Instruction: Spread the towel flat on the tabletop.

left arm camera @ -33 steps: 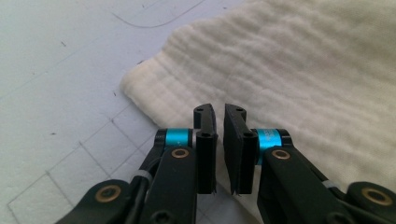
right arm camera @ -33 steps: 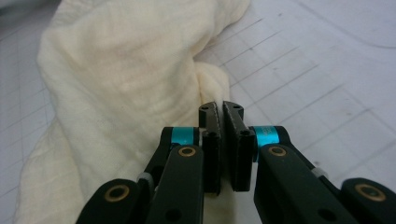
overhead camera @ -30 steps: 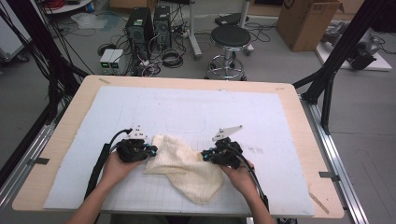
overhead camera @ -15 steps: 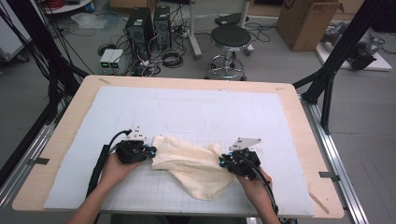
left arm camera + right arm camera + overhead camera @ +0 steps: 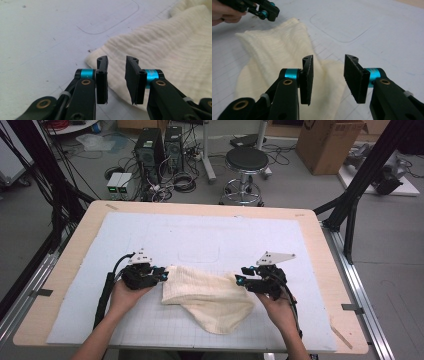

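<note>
A cream ribbed cloth [image 5: 207,296] lies crumpled on the white mat near the front, between the two hands. My left gripper [image 5: 161,275] sits at the cloth's left edge, open, its jaws standing over the cloth's corner [image 5: 100,53] with nothing between them. At the cloth's right edge my right gripper [image 5: 241,280] is open too, jaws apart above the cloth [image 5: 287,47]. The left gripper [image 5: 268,12] also appears far off in the right gripper view.
The white gridded mat [image 5: 210,235] covers a wooden table [image 5: 320,250]. A faint rounded rectangle outline [image 5: 200,254] is drawn on the mat behind the cloth. Beyond the table stand a stool [image 5: 246,160], computer towers [image 5: 160,145] and a cardboard box [image 5: 327,142].
My right gripper has moved right along the table and let the cloth spread out wider; its jaws now stand open. The left gripper stayed at the cloth's left edge.
</note>
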A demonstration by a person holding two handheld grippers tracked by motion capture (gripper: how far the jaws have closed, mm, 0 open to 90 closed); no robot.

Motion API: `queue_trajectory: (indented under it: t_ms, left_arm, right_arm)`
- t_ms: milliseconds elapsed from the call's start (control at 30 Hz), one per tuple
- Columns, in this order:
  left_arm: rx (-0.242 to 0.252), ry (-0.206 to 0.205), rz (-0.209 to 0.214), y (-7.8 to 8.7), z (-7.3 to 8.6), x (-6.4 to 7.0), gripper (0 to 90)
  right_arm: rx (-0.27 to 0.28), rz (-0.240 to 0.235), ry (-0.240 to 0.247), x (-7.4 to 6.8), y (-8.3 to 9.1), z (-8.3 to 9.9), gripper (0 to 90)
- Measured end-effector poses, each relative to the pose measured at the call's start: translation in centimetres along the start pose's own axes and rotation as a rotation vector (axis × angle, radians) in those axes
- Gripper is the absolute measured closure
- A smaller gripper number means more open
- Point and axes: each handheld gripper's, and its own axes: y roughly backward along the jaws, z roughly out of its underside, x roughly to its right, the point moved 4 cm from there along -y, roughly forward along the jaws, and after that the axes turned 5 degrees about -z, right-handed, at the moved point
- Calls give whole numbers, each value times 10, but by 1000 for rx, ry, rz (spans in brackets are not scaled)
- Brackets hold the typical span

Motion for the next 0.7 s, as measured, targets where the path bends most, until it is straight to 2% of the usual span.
queue_trajectory:
  t_ms: [100, 167, 267, 333, 400, 500, 567, 600, 700]
  left_arm:
    - [-8, 23, 3, -7, -3, 0, 661]
    - [-14, 21, 5, -12, -5, 2, 635]
    - [-41, 22, 1, -20, -5, 4, 593]
    - [-67, 22, 1, -24, -2, 5, 596]
    - [-87, -9, -10, -28, 2, 7, 634]
    - [-94, -55, -48, -27, 2, 9, 732]
    - [-96, -51, -50, -27, 2, 9, 799]
    - [-99, -47, -47, -26, 2, 9, 842]
    - [-107, -61, -48, -25, 2, 8, 886]
  right_arm:
    - [-23, 11, -38, 14, -12, 2, 601]
    - [-44, -5, -56, 21, -22, 5, 588]
    - [-69, -31, -87, 25, -35, 9, 565]
    - [-109, -38, -79, 27, -44, 14, 566]
    - [-149, -58, -95, 28, -52, 18, 607]
    - [-192, -97, -116, 29, -60, 24, 731]
    - [-199, -109, -108, 29, -62, 25, 835]
    - [-202, -116, -110, 28, -61, 25, 851]
    - [-195, -86, -98, 28, -56, 22, 868]
